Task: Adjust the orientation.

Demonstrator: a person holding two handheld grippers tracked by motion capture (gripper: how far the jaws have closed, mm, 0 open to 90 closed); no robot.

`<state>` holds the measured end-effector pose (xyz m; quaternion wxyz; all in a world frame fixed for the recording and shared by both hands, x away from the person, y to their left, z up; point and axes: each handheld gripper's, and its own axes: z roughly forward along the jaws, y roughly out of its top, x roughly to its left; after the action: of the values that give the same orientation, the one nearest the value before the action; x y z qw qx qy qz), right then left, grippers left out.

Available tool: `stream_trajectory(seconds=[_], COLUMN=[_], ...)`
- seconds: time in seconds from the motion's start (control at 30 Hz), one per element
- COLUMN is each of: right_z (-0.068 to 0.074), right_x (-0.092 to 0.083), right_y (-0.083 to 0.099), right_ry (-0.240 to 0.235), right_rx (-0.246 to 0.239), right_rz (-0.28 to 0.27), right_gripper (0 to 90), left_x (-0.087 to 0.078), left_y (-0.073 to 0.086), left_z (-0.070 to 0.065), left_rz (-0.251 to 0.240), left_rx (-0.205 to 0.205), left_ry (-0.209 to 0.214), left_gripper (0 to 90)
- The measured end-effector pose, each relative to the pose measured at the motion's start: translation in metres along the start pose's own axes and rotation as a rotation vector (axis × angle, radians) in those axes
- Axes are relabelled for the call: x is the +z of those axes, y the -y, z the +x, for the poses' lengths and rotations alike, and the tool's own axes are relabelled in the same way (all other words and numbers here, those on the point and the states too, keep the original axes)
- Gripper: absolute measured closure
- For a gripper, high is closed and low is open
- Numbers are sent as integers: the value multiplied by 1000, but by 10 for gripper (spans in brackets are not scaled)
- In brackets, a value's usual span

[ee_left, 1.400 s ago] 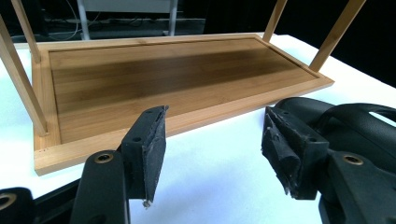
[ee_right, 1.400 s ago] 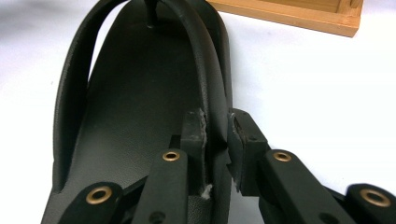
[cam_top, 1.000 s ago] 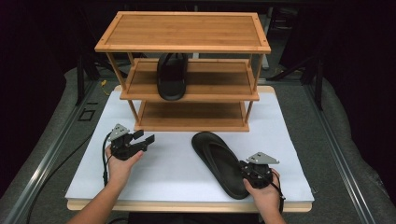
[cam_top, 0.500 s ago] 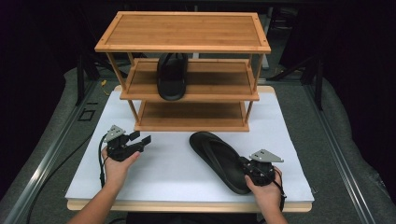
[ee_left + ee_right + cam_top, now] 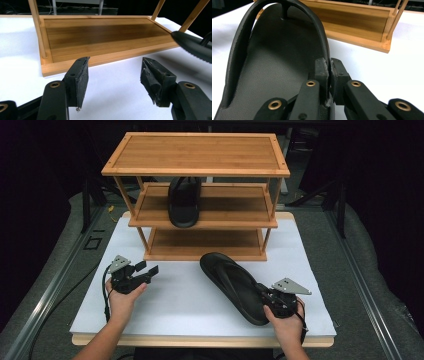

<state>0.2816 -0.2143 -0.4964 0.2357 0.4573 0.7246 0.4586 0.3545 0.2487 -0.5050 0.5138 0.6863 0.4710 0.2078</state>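
A black flip-flop [image 5: 232, 282] lies slantwise on the white board [image 5: 180, 305], toe towards the rack. My right gripper [image 5: 265, 296] is shut on the strap's side at the heel end; in the right gripper view the jaws [image 5: 329, 71] pinch the strap [image 5: 322, 37] next to the sole. A second black flip-flop [image 5: 183, 202] rests on the middle shelf of the bamboo rack [image 5: 195, 155]. My left gripper [image 5: 147, 269] stands open at the board's left with nothing between its fingers [image 5: 81, 77], pointing at the bottom shelf [image 5: 100, 32]. The held flip-flop's toe [image 5: 192, 43] shows at that view's right.
The three-tier rack stands at the back of the board; its top and bottom shelves hold nothing. Bare white board lies between the two grippers. Grey padding [image 5: 360, 270] and a metal rail [image 5: 45, 295] border the board, with dark surroundings beyond.
The held flip-flop's toe has swung slightly to the left. The left gripper has drifted a little left and down in the high view. The right hand has hardly moved.
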Motion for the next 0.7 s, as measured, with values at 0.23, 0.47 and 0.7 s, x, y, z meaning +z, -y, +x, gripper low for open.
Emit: stream_trajectory(seconds=[0.23,0.47,0.7], right_z=[2,4,8], right_x=[-6,-14,-27], right_y=[-5,-12,-24], right_ry=[-8,-21,-52], right_rx=[-6,-7,-1], right_rz=[-34,-67,-122], right_gripper=[851,851,852], left_x=[-2,-2,-1], left_y=[1,1,3], left_z=[1,1,1], left_rz=[1,1,4], left_rx=[-7,-10,-34], left_ry=[-6,-10,-17], left_gripper=[394,393,392])
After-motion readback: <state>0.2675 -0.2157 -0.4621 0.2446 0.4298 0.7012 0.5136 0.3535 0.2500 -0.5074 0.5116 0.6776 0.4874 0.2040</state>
